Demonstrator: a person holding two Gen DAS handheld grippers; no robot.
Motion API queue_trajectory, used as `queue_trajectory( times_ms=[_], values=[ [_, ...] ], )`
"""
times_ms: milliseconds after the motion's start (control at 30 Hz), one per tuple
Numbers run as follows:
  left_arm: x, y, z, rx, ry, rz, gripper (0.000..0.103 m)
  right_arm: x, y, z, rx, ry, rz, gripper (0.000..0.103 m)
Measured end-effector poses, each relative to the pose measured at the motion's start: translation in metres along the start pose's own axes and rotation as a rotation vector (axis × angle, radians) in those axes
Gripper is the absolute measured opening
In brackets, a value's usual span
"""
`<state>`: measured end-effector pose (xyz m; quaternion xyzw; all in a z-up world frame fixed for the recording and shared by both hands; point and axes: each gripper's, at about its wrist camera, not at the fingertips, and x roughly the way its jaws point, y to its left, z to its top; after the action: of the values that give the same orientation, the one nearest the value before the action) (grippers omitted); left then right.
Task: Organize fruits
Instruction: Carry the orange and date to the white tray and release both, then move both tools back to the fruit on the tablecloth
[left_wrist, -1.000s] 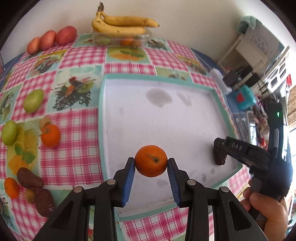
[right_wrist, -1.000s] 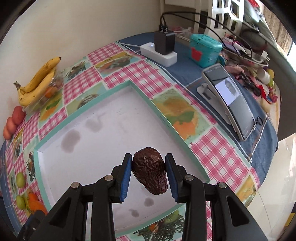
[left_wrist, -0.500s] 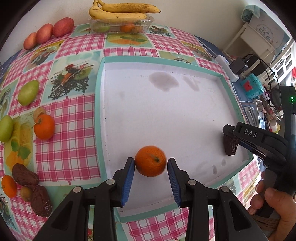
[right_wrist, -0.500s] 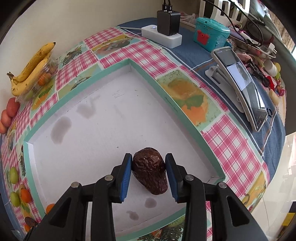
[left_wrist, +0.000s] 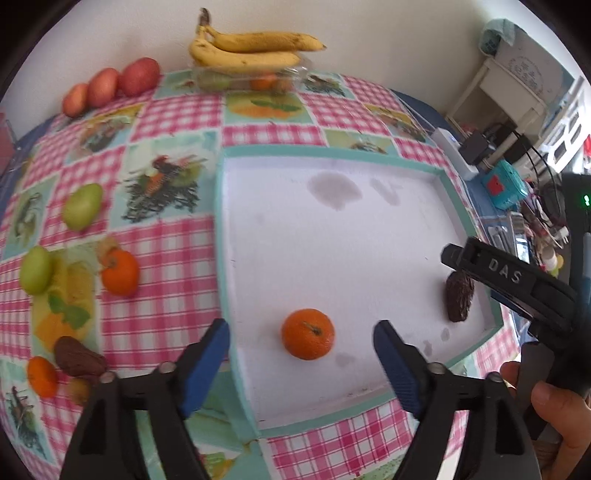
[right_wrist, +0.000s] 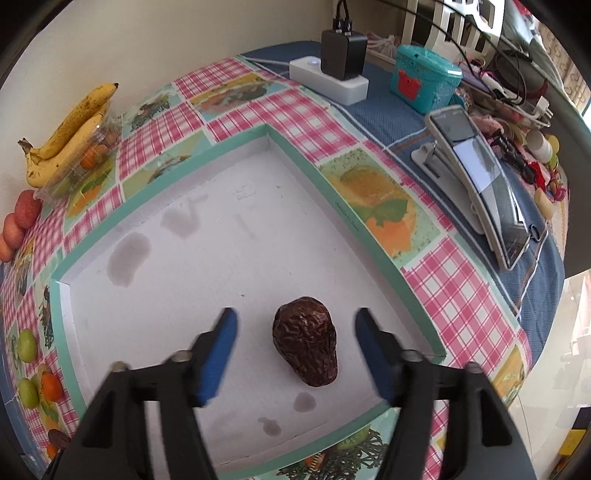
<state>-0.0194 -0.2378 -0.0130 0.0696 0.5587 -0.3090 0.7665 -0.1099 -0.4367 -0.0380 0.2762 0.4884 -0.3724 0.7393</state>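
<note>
My left gripper (left_wrist: 301, 341) is spread wide, its blue pads clear of the orange (left_wrist: 307, 334) that rests between them on the white tray (left_wrist: 332, 240). To its right, my right gripper (right_wrist: 295, 341) likewise stands apart; the wrinkled brown date (right_wrist: 306, 341) lies between its fingers, touching neither, near the tray's right-hand corner.

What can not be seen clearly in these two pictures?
- Clear box under the bananas, left wrist view: the plastic blurs the fruits inside; kinds unclear.
- Date, left wrist view: its top is hidden by the right tool.
- Brown fruits, right wrist view: small, cut off by the left tool.
- Phone screen, right wrist view: too small to read.
</note>
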Motion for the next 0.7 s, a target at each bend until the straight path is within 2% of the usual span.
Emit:
queue_trajectory(
  times_ms=[33,167,267,333,433,567,700],
  values=[
    [-0.003,0.003,0.001,-0.008,-0.011,0.019,0.088,-0.002,0.001,0.000,0.000,-0.004,0.011,0.073],
    [-0.015,0.028,0.003,-0.054,-0.067,0.145,0.103,-0.009,0.006,-0.002,-0.016,-0.024,0.002,0.088],
    [-0.025,0.062,0.003,-0.144,-0.101,0.239,0.103,-0.013,0.010,-0.002,-0.020,-0.033,0.020,0.088],
    [-0.035,0.092,0.005,-0.228,-0.127,0.277,0.103,-0.015,0.014,-0.003,-0.023,-0.039,0.028,0.088],
    [-0.049,0.124,0.007,-0.303,-0.165,0.324,0.103,-0.020,0.028,-0.006,-0.057,-0.052,0.034,0.088],
    [-0.068,0.159,0.006,-0.326,-0.184,0.423,0.103,-0.029,0.056,-0.015,-0.136,-0.074,0.064,0.088],
    [-0.088,0.188,0.000,-0.363,-0.210,0.460,0.103,-0.039,0.092,-0.027,-0.222,-0.084,0.123,0.088]
  ],
)
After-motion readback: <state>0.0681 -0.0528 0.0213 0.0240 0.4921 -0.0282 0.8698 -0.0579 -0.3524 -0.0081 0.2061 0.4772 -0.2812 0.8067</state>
